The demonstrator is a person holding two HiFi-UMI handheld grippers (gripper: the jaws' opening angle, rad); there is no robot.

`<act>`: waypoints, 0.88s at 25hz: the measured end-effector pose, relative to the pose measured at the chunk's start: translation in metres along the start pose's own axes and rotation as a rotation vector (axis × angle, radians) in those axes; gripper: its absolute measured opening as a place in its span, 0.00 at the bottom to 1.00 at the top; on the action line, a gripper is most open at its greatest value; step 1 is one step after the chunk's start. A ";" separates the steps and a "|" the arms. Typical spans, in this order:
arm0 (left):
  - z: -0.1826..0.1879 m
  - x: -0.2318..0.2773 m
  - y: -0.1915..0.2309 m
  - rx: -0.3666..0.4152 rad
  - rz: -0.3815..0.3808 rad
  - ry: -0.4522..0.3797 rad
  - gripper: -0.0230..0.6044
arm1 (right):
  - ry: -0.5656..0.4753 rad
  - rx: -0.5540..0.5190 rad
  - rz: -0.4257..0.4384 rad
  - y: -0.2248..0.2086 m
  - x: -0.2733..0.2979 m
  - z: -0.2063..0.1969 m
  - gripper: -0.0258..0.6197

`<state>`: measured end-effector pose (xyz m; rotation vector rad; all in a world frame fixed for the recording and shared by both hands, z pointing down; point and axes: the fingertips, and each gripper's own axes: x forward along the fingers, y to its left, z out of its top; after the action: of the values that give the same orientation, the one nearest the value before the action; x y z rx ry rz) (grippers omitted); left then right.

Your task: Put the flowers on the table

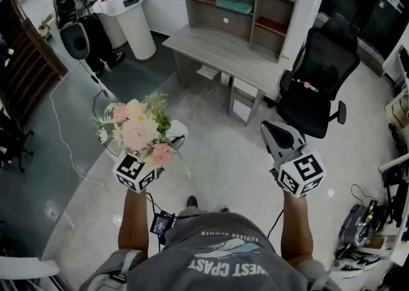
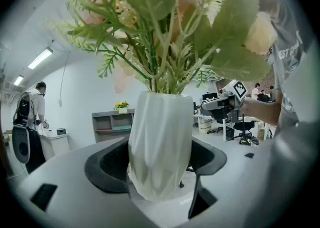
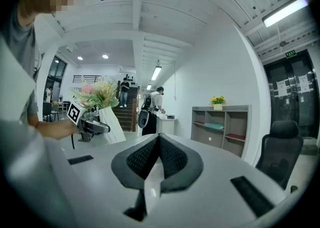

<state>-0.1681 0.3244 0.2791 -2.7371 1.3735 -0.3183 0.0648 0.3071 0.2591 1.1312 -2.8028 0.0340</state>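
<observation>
Fingers of the left gripper stand wide and clamp the white vase from both sides, holding it upright with the pink and cream flowers above. Right gripper is empty, its fingers pressed together. Both are held out over the pale floor. Farther off stands the grey tabletop with a shelf unit at its back, a black office chair beside it

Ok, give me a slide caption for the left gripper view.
Left gripper, jaws clamped on a white vase of pink flowers, with the grey shelved desk far behind.
</observation>
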 end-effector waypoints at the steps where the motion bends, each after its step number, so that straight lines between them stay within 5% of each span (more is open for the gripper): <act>1: -0.001 0.000 0.000 0.000 0.001 0.001 0.62 | 0.000 0.001 0.000 -0.001 0.001 0.000 0.08; 22: 0.001 0.001 -0.002 0.007 0.032 0.029 0.62 | -0.037 0.046 0.026 -0.011 0.004 -0.001 0.08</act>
<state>-0.1656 0.3253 0.2786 -2.7121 1.4191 -0.3616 0.0696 0.2967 0.2598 1.1170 -2.8635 0.0817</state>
